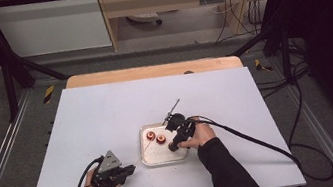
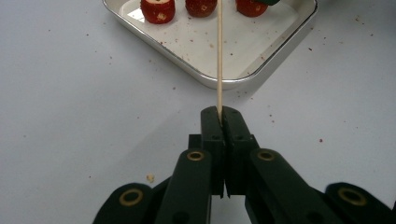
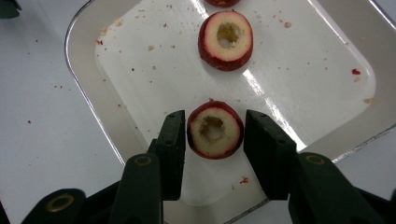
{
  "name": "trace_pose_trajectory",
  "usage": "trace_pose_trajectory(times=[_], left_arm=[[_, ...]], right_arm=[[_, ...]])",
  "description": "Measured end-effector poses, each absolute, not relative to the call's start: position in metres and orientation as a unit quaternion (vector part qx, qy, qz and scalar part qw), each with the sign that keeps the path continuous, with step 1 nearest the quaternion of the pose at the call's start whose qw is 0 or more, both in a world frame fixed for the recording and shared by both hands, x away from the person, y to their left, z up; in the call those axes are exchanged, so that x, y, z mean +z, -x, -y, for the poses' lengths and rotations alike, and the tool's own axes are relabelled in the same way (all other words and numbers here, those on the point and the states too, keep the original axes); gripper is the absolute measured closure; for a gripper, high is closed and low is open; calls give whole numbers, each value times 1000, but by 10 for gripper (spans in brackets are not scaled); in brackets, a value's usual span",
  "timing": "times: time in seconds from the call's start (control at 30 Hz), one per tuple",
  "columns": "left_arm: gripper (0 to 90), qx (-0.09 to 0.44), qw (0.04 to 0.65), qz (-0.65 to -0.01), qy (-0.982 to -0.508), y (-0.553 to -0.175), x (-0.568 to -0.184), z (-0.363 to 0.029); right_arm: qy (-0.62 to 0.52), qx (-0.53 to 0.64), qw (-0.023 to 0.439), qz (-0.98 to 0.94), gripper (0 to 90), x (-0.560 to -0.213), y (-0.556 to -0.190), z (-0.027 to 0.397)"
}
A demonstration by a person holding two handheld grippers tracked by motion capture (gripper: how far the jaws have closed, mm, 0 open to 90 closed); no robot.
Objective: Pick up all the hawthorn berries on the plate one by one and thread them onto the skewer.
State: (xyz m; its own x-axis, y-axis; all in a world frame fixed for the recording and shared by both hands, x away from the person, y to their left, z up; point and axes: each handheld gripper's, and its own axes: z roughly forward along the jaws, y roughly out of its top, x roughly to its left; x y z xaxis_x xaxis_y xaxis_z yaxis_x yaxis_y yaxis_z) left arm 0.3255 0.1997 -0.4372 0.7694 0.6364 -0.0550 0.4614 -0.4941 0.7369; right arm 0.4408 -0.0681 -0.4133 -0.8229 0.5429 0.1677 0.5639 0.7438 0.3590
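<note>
**Skewer steadied, fruit ring straddled**

Left hand-held gripper (image 2: 219, 116) is clamped on a wooden skewer (image 2: 219, 56), aimed over the tray (image 2: 261, 65) as a fixed spike. Right hand-held gripper (image 3: 215, 135) straddles the nearest cored red fruit ring (image 3: 215, 130) in the tray on the tabletop (image 1: 107, 113); jaws just beside it, not pressing, likely to lift it for threading.

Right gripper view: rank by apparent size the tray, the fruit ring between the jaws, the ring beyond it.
1. Tray, largest by far.
2-3. Near ring and far ring: they look about alike, and the near one sits closer to the camera, so I won't rank them.
</note>
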Motion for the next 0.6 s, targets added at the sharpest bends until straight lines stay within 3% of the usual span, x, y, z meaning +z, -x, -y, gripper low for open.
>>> trace_pose_trajectory(times=[0.6], left_arm=[[885,115,385,-321,-858,-325,-438,-199]], right_arm=[[300,-201,36,932,610,-415,-440,67]])
